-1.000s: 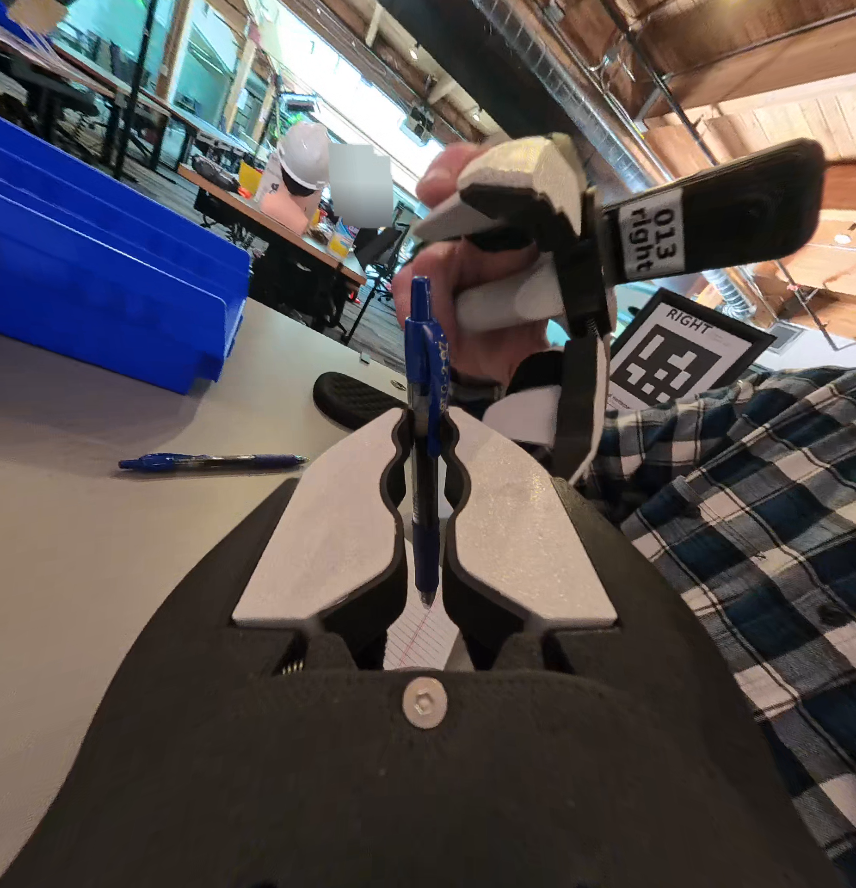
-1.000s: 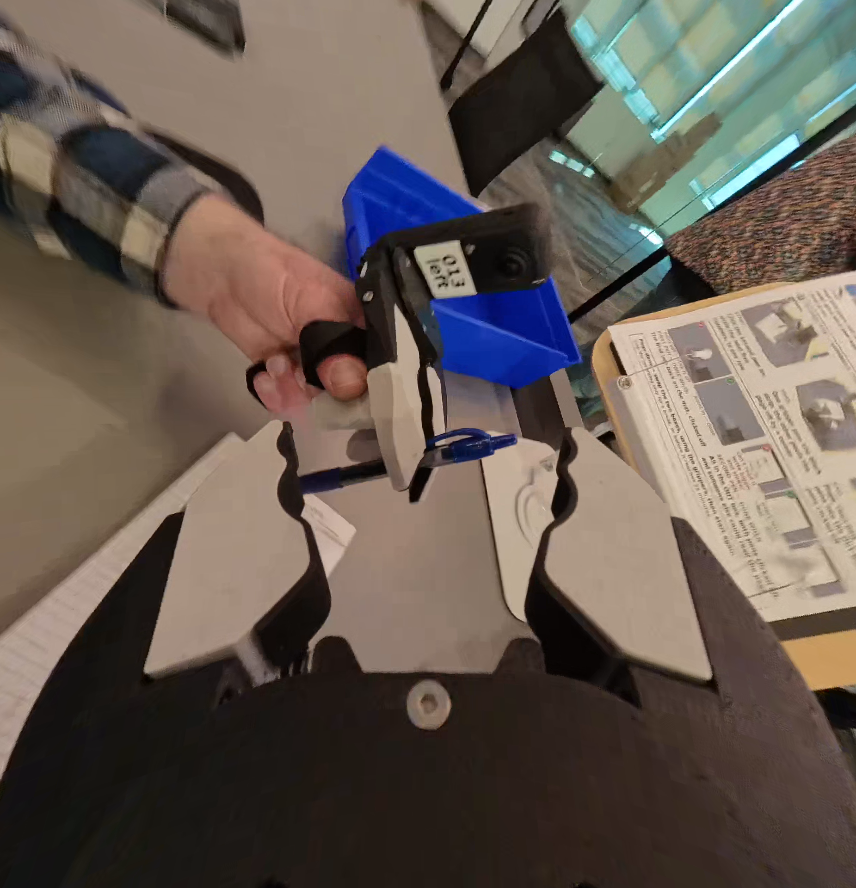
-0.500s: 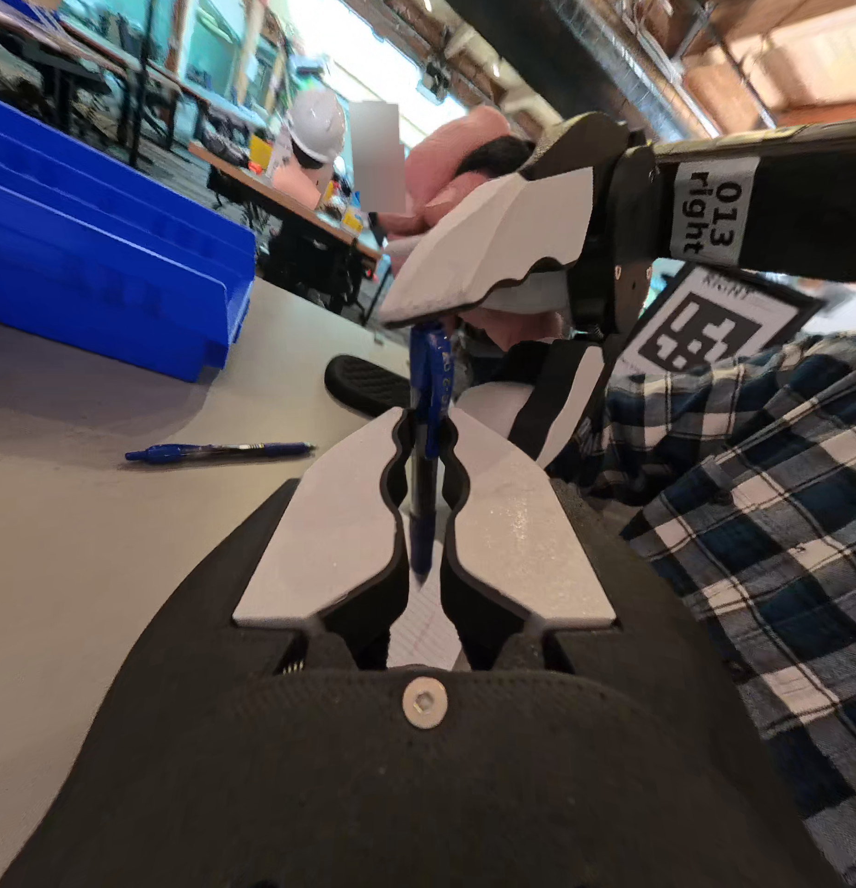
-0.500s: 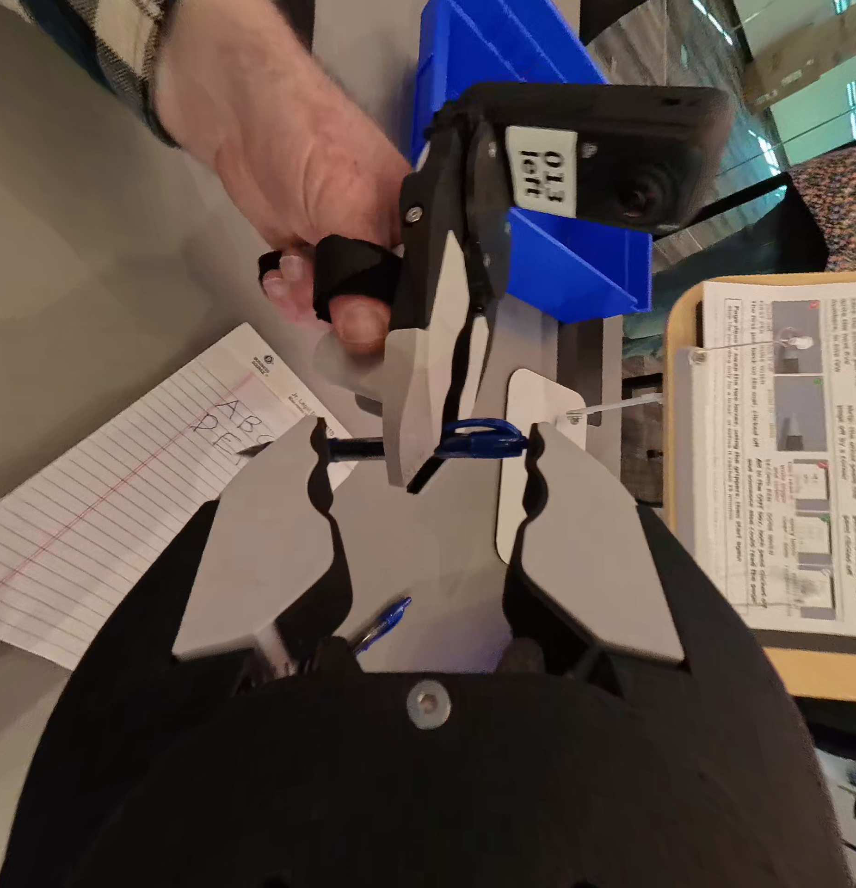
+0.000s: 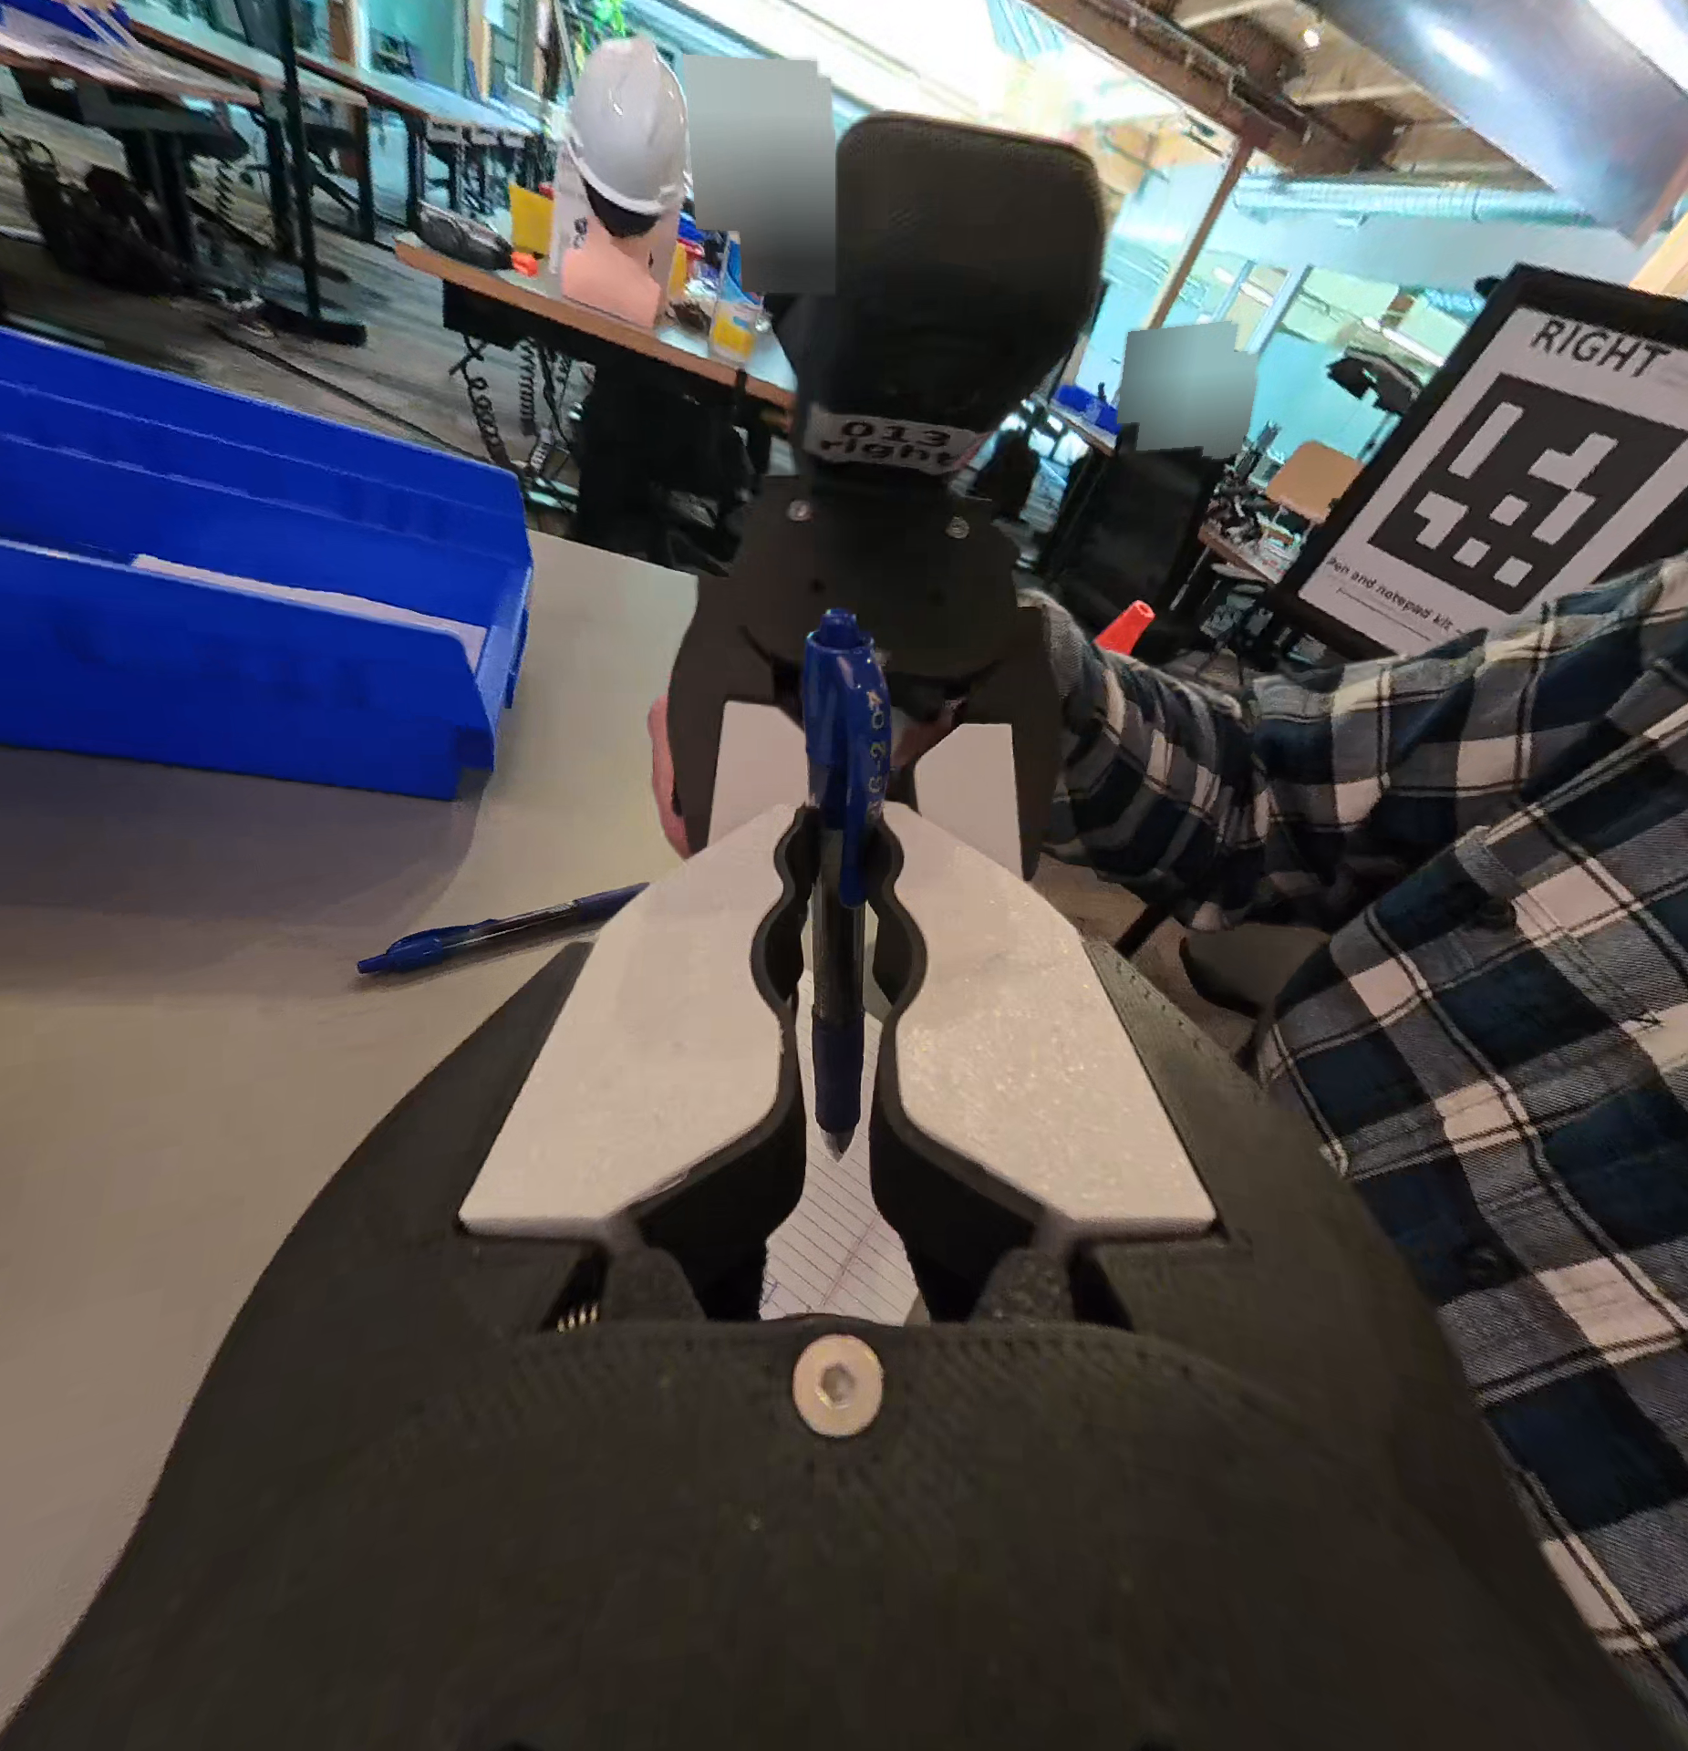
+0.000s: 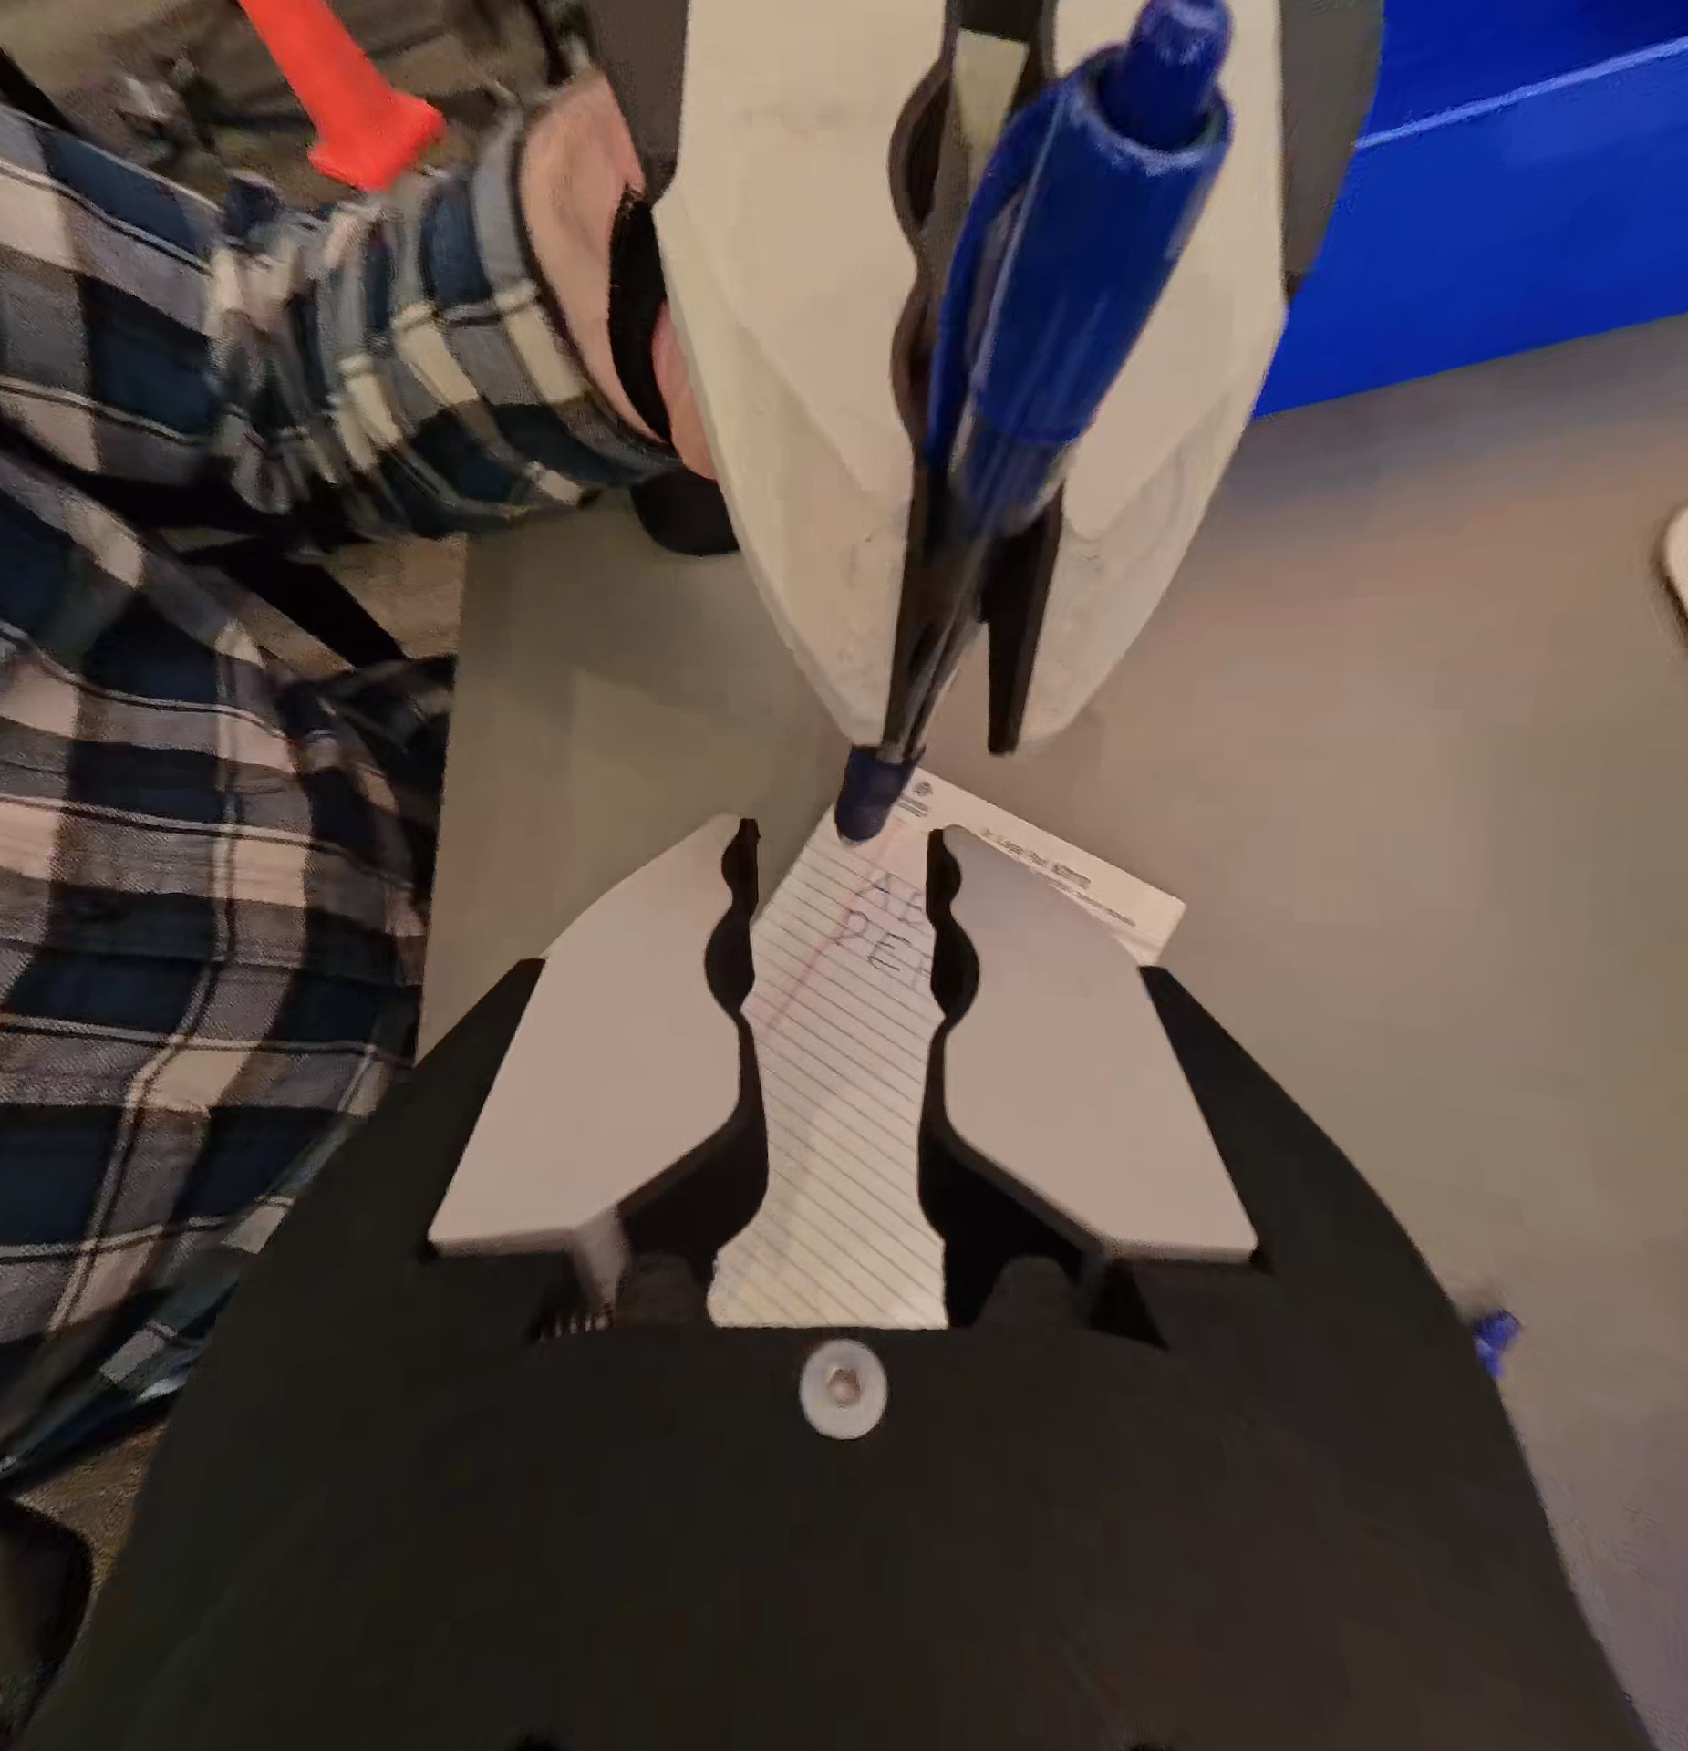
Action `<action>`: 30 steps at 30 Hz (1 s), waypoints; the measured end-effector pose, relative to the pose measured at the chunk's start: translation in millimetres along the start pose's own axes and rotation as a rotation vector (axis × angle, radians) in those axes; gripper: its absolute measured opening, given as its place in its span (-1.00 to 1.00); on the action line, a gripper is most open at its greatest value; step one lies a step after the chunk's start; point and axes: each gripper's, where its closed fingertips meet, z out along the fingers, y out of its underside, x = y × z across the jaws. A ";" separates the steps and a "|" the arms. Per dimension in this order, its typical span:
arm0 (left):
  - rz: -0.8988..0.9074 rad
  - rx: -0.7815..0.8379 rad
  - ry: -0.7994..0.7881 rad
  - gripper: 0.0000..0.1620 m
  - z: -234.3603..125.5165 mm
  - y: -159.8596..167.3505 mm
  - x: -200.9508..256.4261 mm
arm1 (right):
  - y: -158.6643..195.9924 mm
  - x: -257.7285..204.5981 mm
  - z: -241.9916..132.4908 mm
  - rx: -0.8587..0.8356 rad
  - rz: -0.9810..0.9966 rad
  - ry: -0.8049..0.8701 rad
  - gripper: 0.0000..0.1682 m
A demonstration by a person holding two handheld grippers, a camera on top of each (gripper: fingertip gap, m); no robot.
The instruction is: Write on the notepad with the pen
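Observation:
My left gripper (image 5: 840, 829) is shut on a blue pen (image 5: 842, 853) and holds it upright, tip down. In the right wrist view the left gripper (image 6: 944, 730) comes in from the top, and the pen (image 6: 1029, 313) has its tip at the top edge of the lined notepad (image 6: 821, 1090), left of some handwriting. The notepad (image 5: 840, 1241) shows between my left fingers. My right gripper (image 6: 840, 843) is open with a narrow gap and empty, low over the notepad and facing the left gripper. It shows beyond the pen in the left wrist view (image 5: 863, 843).
A second blue pen (image 5: 499, 933) lies on the grey table (image 5: 158, 1042) to the left. Blue bins (image 5: 233, 616) stand at the back left. A marker sign (image 5: 1522, 474) stands at the right. A plaid sleeve (image 6: 158, 853) covers the left side. There is about 7 cm between the tips of the two grippers.
The right gripper swung from beside the pen's top down over the notepad, and its jaws narrowed. The left gripper tilted the pen tip down to the notepad's top edge.

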 end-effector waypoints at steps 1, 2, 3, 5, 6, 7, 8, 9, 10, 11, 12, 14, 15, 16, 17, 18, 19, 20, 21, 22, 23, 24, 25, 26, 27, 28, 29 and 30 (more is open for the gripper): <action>-0.002 -0.008 0.019 -0.88 1.2 -0.1 2.4 | -1.8 -0.4 1.2 0.014 0.004 -0.011 -0.58; -0.005 -0.004 0.022 -0.88 1.8 -1.4 2.3 | -2.0 1.4 2.2 0.017 0.008 -0.007 -0.61; -0.011 -0.011 0.032 -0.88 2.6 -0.7 2.9 | -0.7 1.3 3.7 0.008 0.009 -0.014 -0.65; -0.018 -0.029 0.048 -0.88 5.2 1.7 3.5 | 0.5 -0.2 6.4 0.004 0.021 -0.040 -0.66; -0.020 -0.030 0.047 -0.88 6.2 1.8 2.6 | 2.0 1.0 7.9 -0.004 0.026 -0.039 -0.67; -0.024 -0.031 0.065 -0.88 7.4 2.0 4.2 | 3.3 1.0 9.5 -0.009 0.023 -0.042 -0.68; -0.025 -0.026 0.068 -0.88 8.1 1.3 4.3 | 4.2 0.8 10.8 -0.012 0.026 -0.049 -0.70; -0.028 -0.028 0.067 -0.88 8.7 1.5 3.8 | 5.7 1.2 12.0 -0.020 0.031 -0.053 -0.72; -0.028 -0.038 0.071 -0.88 9.4 3.0 4.0 | 6.8 0.9 12.7 -0.025 0.028 -0.058 -0.76; -0.027 -0.046 0.068 -0.88 9.9 4.4 3.4 | 6.9 -0.2 12.9 -0.025 0.026 -0.066 -0.78; -0.029 -0.053 0.068 -0.88 10.2 5.5 3.0 | 7.7 -0.4 13.3 -0.032 0.026 -0.068 -0.75; -0.032 -0.063 0.076 -0.88 10.7 7.0 3.5 | 10.6 0.3 13.7 -0.058 0.015 -0.059 -0.73; -0.034 -0.069 0.071 -0.88 11.0 7.7 2.9 | 10.9 -0.4 13.8 -0.064 0.011 -0.063 -0.74; -0.036 -0.077 0.078 -0.88 11.4 8.5 3.8 | 10.6 -0.6 13.9 -0.066 0.010 -0.064 -0.77; -0.036 -0.087 0.087 -0.88 12.1 9.5 5.0 | 9.4 -0.6 13.9 -0.061 0.009 -0.065 -0.78; -0.030 -0.088 0.080 -0.88 12.8 9.3 4.4 | 8.5 -1.0 13.8 -0.056 0.010 -0.069 -0.84; -0.030 -0.094 0.082 -0.88 13.3 9.5 4.5 | 8.8 -1.3 13.7 -0.059 0.013 -0.074 -0.86; -0.029 -0.095 0.085 -0.88 13.9 9.7 4.6 | 9.0 -1.0 13.7 -0.061 0.010 -0.071 -0.86; -0.027 -0.091 0.085 -0.88 14.3 9.1 4.6 | 8.6 -0.3 13.5 -0.058 0.010 -0.065 -0.86; -0.019 -0.091 0.084 -0.88 14.9 9.0 4.9 | 8.8 0.6 13.6 -0.056 0.015 -0.062 -0.86; 0.000 -0.099 0.069 -0.88 15.7 9.8 4.1 | 9.1 2.4 13.7 -0.053 0.010 -0.051 -0.87; 0.008 -0.102 0.057 -0.88 16.2 9.1 3.6 | 8.8 4.2 13.4 -0.042 0.004 -0.038 -0.87; 0.007 -0.099 0.064 -0.84 15.4 7.3 5.3 | 8.5 5.0 12.4 -0.029 0.013 -0.034 -0.87; 0.010 -0.083 0.065 -0.67 13.0 2.8 6.0 | 8.7 6.9 10.5 -0.016 0.019 -0.020 -0.87; 0.018 -0.063 0.047 -0.47 8.8 -2.0 4.8 | 8.6 10.0 7.6 0.008 0.022 0.006 -0.87; 0.033 -0.062 0.034 -0.41 3.2 -4.2 4.5 | 8.4 11.6 4.5 0.039 0.030 0.021 -0.87; 0.059 -0.065 0.015 -0.38 -2.8 -4.9 3.5 | 7.9 11.4 1.3 0.079 0.032 0.032 -0.87; 0.096 -0.066 -0.015 -0.35 -8.7 -4.5 0.9 | 7.3 10.2 -1.3 0.121 0.029 0.046 -0.87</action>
